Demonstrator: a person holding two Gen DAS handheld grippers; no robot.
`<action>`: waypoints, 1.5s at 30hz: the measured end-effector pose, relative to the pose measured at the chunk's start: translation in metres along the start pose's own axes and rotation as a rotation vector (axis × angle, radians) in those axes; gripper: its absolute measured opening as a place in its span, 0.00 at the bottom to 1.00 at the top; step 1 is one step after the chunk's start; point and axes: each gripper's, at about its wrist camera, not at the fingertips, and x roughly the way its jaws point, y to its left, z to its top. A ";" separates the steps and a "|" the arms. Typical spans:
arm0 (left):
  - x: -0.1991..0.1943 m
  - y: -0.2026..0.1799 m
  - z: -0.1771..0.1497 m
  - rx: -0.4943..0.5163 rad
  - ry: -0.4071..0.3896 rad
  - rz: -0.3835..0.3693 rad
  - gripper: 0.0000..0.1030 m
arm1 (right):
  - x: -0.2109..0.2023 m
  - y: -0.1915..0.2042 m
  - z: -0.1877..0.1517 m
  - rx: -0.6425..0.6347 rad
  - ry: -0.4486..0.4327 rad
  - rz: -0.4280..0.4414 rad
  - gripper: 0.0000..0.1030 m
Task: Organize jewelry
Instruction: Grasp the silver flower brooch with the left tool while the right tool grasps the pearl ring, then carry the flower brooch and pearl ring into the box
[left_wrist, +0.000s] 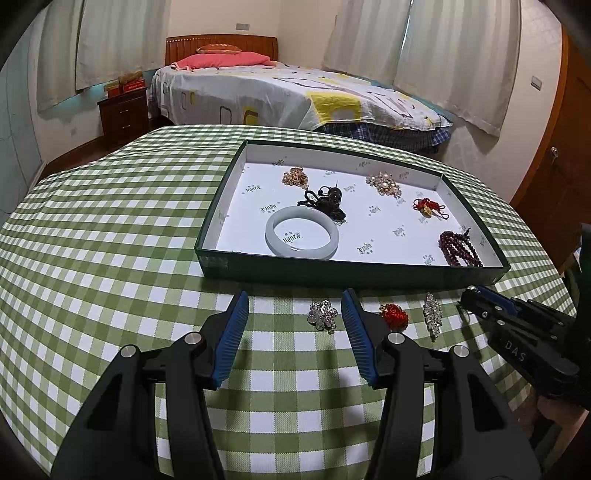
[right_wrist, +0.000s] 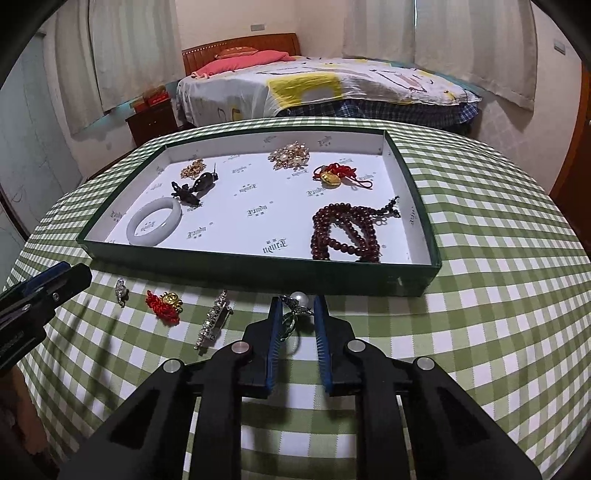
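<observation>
A green tray with a white floor (left_wrist: 369, 275) (right_wrist: 258, 267) holds a white jade bangle (left_wrist: 302, 236) (right_wrist: 155, 226), a black pendant (left_wrist: 327, 201), two gold brooches, a red-gold charm (right_wrist: 330, 176) and dark red beads (right_wrist: 345, 232). On the cloth in front lie a silver flower brooch (left_wrist: 323, 315) (right_wrist: 121, 291), a red knot charm (left_wrist: 394, 315) (right_wrist: 164, 304), a long crystal brooch (left_wrist: 433, 314) (right_wrist: 214, 323) and a pearl brooch (right_wrist: 295, 310). My left gripper (left_wrist: 295, 310) is open, the flower brooch just inside its right finger. My right gripper (right_wrist: 297, 308) is part open around the pearl brooch, not clamping it.
The round table wears a green checked cloth (left_wrist: 110, 221). A bed (left_wrist: 277, 92) and a dark nightstand (left_wrist: 123, 114) stand behind it. The right gripper's body (left_wrist: 517, 332) shows at the right of the left wrist view.
</observation>
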 end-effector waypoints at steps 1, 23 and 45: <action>0.001 -0.001 0.000 0.001 0.001 0.000 0.50 | -0.002 -0.002 -0.001 0.001 -0.003 -0.003 0.18; 0.035 -0.009 -0.005 0.014 0.091 -0.023 0.40 | -0.009 -0.025 -0.002 0.034 -0.014 -0.002 0.18; 0.039 -0.012 -0.004 0.022 0.109 -0.063 0.20 | -0.007 -0.027 -0.003 0.041 -0.013 0.001 0.18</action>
